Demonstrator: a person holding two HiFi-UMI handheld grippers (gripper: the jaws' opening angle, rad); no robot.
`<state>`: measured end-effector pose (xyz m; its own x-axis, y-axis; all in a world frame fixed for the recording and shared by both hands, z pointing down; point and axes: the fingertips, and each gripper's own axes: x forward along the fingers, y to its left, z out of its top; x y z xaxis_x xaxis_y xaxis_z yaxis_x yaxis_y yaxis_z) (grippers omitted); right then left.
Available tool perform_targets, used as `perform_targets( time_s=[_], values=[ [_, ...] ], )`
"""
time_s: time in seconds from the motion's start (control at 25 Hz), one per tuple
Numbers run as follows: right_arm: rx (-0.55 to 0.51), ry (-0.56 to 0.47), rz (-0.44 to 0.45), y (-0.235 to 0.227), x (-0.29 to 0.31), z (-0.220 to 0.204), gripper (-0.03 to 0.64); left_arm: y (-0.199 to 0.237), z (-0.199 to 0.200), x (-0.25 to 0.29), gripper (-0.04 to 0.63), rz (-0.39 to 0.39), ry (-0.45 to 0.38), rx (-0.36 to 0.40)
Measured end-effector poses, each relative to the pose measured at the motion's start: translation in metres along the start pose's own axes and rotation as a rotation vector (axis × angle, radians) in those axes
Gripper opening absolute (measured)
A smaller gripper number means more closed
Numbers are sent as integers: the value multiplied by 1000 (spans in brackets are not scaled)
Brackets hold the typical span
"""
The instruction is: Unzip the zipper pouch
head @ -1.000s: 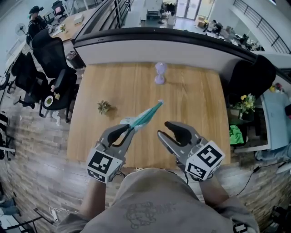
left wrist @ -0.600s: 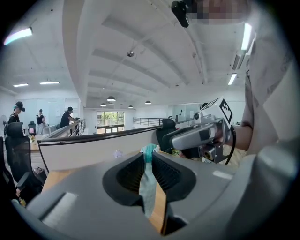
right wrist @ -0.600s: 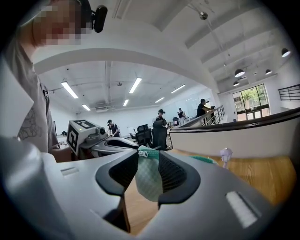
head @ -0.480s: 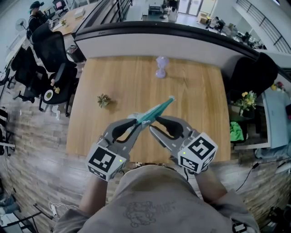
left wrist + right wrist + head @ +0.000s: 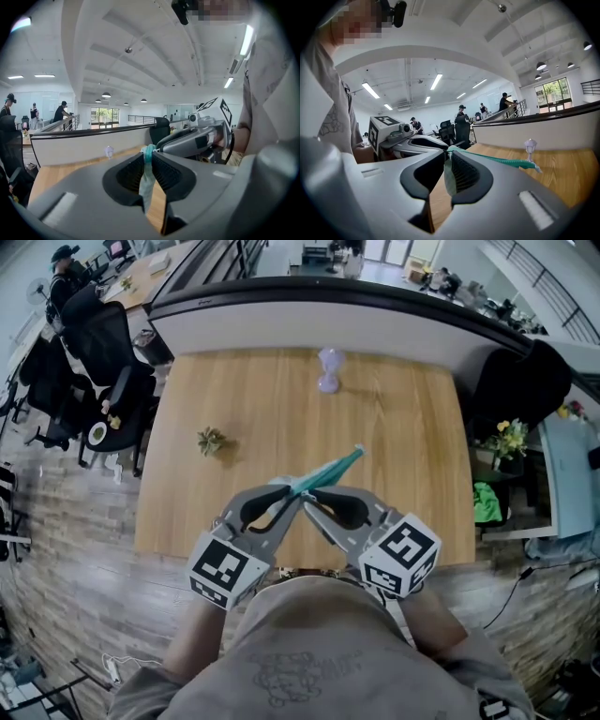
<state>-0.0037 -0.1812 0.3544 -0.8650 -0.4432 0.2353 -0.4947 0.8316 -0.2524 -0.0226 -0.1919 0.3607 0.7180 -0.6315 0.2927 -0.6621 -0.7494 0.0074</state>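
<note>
Head view gives me the light wooden table (image 5: 394, 446) as my reference. It is the largest thing in sight, and both tools hang over its near edge.

My left gripper (image 5: 287, 491) sits above the table's near edge, left of the middle. In the left gripper view its jaws are narrow and clamped on the near end of the pouch, with fabric hanging down between the pads. My right gripper (image 5: 306, 497) is just beside it over the same edge, and the two sets of fingertips almost meet. In the right gripper view its jaws are closing. The pouch's top edge lies between them and the pads are already against the cloth.

The slim teal fabric zipper pouch (image 5: 330, 471) is held in the air above the table's near half. It slants up and away from both grippers toward the table's far right.

A pale lilac hourglass-shaped ornament (image 5: 328, 369) stands upright at the table's far edge, about midway along. A small green tuft of plant (image 5: 210, 440) lies on the table's left part.
</note>
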Motion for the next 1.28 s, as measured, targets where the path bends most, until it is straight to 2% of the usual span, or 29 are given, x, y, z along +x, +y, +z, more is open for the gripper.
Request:
perform_targets(
  time_s=[0.12, 0.2, 0.64, 0.88, 0.96, 1.04, 1.16, 1.28],
  values=[
    [-4, 3, -18, -2, 0, -3, 58, -2, -1, 0, 55, -4, 11, 10],
    [-3, 5, -30, -3, -1, -4, 26, -4, -1, 0, 55, -5, 14, 12],
    [-47, 49, -5, 0, -1, -5, 15, -5, -3, -6, 52, -39, 26, 5],
    [-22, 58, -23, -4, -4, -5, 15, -8, -2, -4, 51, -34, 45, 19],
    [-20, 65, -50, -8, -6, -5, 15, -8, -2, -3, 51, -22, 51, 21],
    [-36, 68, -114, -20, -13, -3, 14, -6, -1, -4, 49, -8, 46, 14],
    [-44, 58, -167, -38, -27, 4, 14, -4, 1, -7, 49, -23, 33, -2],
    [-58, 58, -223, -56, -38, 9, 14, 0, 1, -13, 49, -16, 32, 13]
  ],
)
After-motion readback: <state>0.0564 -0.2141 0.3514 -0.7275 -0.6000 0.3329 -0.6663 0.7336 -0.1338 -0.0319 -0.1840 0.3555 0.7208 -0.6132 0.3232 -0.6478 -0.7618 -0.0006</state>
